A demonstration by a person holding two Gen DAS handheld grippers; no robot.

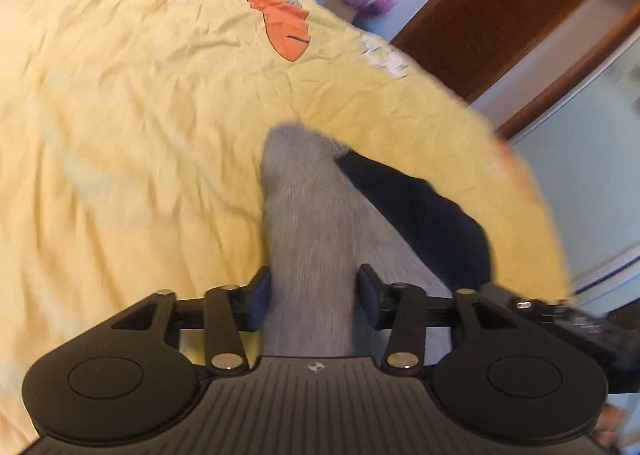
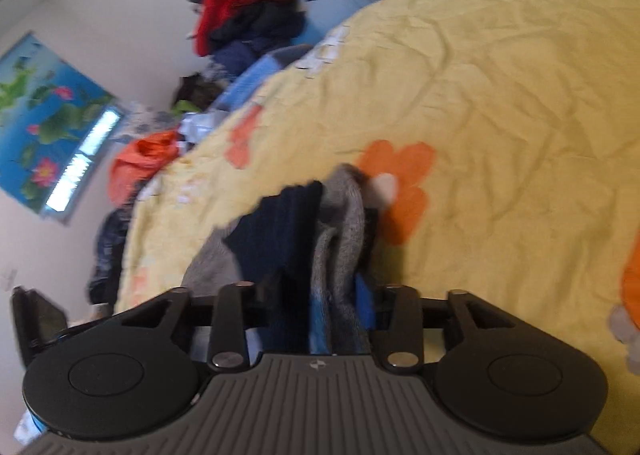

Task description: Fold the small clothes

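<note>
A small grey garment with dark navy parts (image 1: 308, 223) hangs between both grippers above a yellow flowered bedspread (image 1: 120, 135). My left gripper (image 1: 314, 295) has its fingers against both sides of the grey cloth and holds one end. My right gripper (image 2: 320, 307) is shut on the other end, a bunch of grey, navy and blue fabric (image 2: 340, 239). The right gripper's body (image 1: 560, 315) shows at the right edge of the left wrist view. Both views are blurred by motion.
A brown wooden door (image 1: 512, 7) and a pale wall stand beyond the bed's right edge. A pile of dark and red clothes (image 2: 248, 7), an orange cloth (image 2: 140, 167) and a blue towel (image 2: 256, 75) lie past the bed's far side. A flower picture (image 2: 44, 115) hangs on the wall.
</note>
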